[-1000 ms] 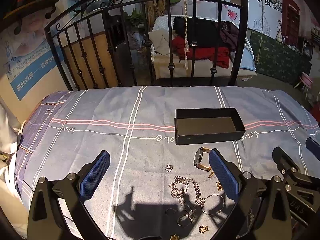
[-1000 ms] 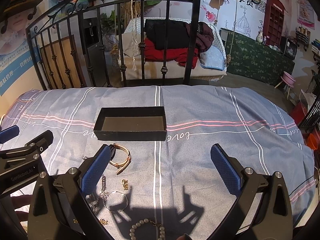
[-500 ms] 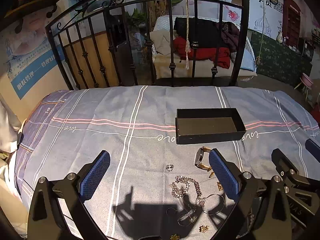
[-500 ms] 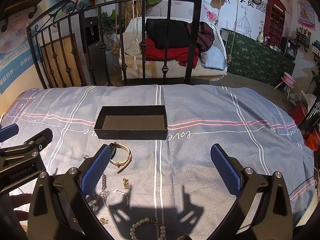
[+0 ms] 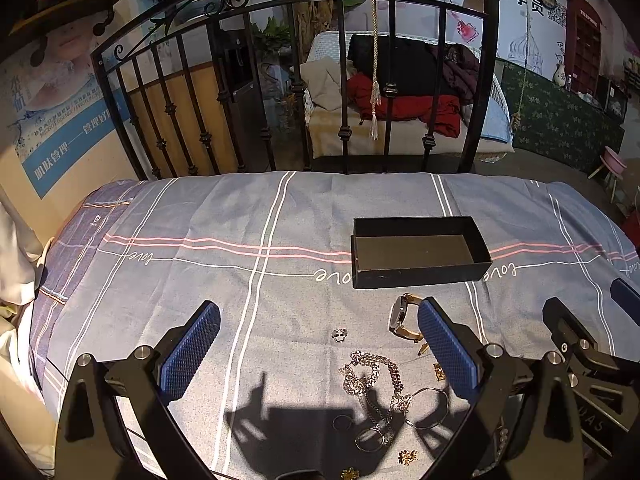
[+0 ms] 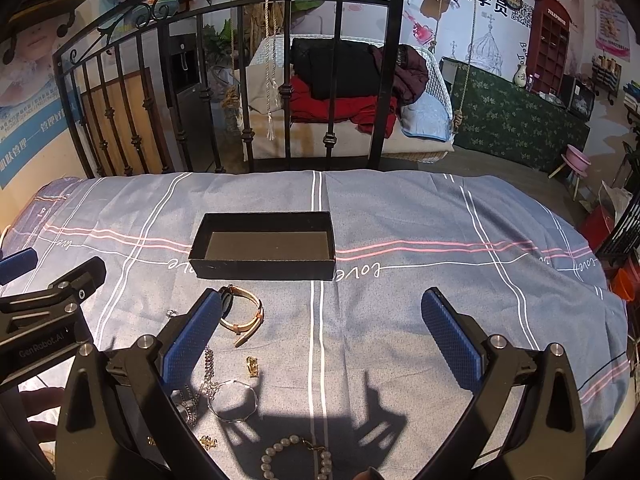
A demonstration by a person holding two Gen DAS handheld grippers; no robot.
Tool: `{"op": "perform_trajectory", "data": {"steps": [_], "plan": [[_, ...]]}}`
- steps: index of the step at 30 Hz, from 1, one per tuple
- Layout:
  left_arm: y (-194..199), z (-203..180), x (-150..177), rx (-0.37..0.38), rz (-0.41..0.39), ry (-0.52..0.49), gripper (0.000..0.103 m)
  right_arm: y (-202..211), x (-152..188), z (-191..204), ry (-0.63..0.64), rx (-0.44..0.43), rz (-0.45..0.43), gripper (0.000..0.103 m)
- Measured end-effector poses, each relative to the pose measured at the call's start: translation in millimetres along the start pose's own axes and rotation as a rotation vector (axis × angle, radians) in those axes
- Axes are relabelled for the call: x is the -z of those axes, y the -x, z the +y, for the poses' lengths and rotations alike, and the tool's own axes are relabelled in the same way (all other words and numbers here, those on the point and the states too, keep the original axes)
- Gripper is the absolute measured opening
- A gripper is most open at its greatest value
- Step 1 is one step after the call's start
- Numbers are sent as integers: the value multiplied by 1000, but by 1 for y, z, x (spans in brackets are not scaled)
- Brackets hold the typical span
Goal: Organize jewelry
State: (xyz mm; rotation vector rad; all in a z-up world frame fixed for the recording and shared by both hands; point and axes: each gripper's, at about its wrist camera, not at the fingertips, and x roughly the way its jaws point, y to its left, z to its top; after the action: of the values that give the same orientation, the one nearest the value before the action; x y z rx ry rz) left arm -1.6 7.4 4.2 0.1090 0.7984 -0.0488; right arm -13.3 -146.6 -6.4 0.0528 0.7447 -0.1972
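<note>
An empty black tray (image 5: 420,252) (image 6: 264,246) sits on the blue-grey bedsheet. In front of it lie a gold watch (image 5: 404,316) (image 6: 240,312), a small ring (image 5: 339,334), a silver chain (image 5: 372,376), a thin bangle (image 6: 234,400) (image 5: 428,408), thin rings (image 5: 370,438), gold earrings (image 6: 252,366) and a pearl bracelet (image 6: 296,454). My left gripper (image 5: 316,344) is open and empty above the chain. My right gripper (image 6: 320,332) is open and empty, just right of the jewelry. Each gripper shows at the edge of the other's view.
A black iron bed frame (image 5: 344,80) stands at the sheet's far edge. Behind it is a swing bed with red and black clothes (image 6: 344,92). The sheet drops off at the left (image 5: 24,280) and right (image 6: 608,292).
Both views have shifted only slightly; the tray and jewelry sit a touch further right in each. No item has moved and both grippers stay open.
</note>
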Motion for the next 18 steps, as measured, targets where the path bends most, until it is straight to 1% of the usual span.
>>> {"op": "perform_trajectory", "data": {"steps": [18], "plan": [[0,-2,-4,-1,0,-1,97,3,-2,2,2,5,-5,99]]}}
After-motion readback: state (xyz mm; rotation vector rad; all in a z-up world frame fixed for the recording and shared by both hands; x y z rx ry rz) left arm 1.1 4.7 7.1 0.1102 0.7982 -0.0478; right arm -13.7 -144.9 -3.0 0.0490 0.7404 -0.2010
